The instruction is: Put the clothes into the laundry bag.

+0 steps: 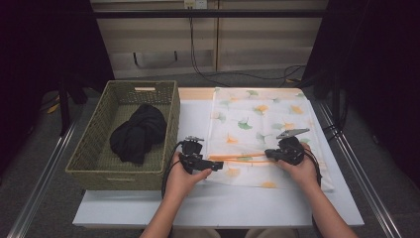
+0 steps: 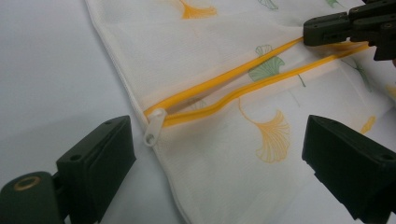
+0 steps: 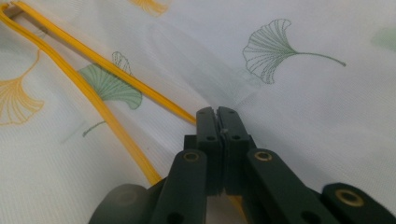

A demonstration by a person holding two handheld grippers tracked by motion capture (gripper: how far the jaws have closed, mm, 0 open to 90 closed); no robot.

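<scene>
Right gripper (image 3: 217, 112) clamped on the mesh laundry bag's (image 1: 257, 124) orange zipper edge (image 3: 88, 100); left gripper (image 2: 215, 154) wide open, empty, near the zipper pull (image 2: 154, 127).

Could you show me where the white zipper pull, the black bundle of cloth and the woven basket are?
Zipper pull (image 2: 154, 127), left gripper view, on the middle of its white tab.
Black cloth (image 1: 137, 133), high view, on the middle of the bundle.
Basket (image 1: 171, 119), high view, on its right wall.

High view: overhead, facing forward and down across the worktop (image 1: 148, 203). Two gripper views: close, low along their tongs; all share the mesh laundry bag's yellow zipper (image 2: 219, 88).
</scene>
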